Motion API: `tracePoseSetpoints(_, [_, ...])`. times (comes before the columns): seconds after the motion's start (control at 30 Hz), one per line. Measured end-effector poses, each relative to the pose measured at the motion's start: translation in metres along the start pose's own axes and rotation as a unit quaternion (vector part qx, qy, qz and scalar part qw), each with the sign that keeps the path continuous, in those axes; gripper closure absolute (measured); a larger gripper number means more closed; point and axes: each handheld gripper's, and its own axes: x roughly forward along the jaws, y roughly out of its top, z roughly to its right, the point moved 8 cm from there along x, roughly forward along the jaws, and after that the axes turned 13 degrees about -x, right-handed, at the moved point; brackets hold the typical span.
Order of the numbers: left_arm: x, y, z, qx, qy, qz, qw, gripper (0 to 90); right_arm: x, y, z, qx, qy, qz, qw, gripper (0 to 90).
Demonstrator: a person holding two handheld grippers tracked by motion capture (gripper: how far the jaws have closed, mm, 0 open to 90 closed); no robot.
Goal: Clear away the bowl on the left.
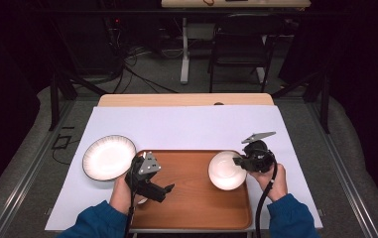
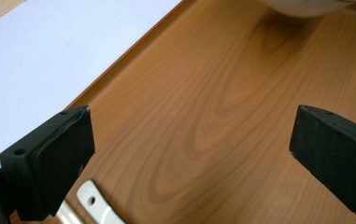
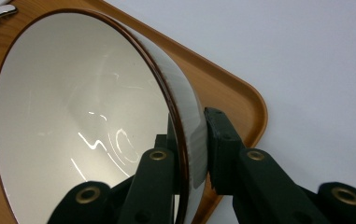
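Clearly, the right gripper (image 3: pixel 192 154) pinches the wall of a white bowl (image 1: pixel 226 170), one jaw inside the rim and one outside, as the right gripper view shows; the bowl (image 3: pixel 87 116) has a thin brown rim and sits tilted over the right part of a wooden tray (image 1: pixel 191 198). The left gripper (image 2: pixel 189 154) has its jaws spread wide with nothing between them, hovering over bare wood of the tray (image 2: pixel 203 116); in the high view this gripper (image 1: pixel 165 190) is at the tray's left part. A white spoon handle (image 2: pixel 96 205) with a small hole lies on the tray just below the left jaw. Left of the tray, a white plate (image 1: pixel 108 157) with a dark rim rests on the pale sheet (image 1: pixel 186 126) covering the table (image 1: pixel 186 99).
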Motion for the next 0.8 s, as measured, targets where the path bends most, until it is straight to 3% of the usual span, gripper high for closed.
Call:
tracePoseSetpoints(0.07, [-0.001, -0.003, -0.003, -0.002, 0.011, -0.004, 0.9999, 0.2, 0.000, -0.001, 0.003, 0.007, -0.002, -0.001, 1.0000, 81.3])
tracePoseSetpoints(0.17, [-0.003, -0.005, -0.006, -0.013, 0.010, -0.003, 0.9999, 0.2, 0.000, -0.004, 0.008, 0.016, -0.007, -0.008, 0.9998, 81.3])
tracePoseSetpoints(0.8, [0.000, -0.010, -0.014, -0.018, 0.018, -0.018, 0.9995, 0.2, 0.025, -0.011, 0.030, 0.078, 0.003, -0.031, 0.9965, 81.2])
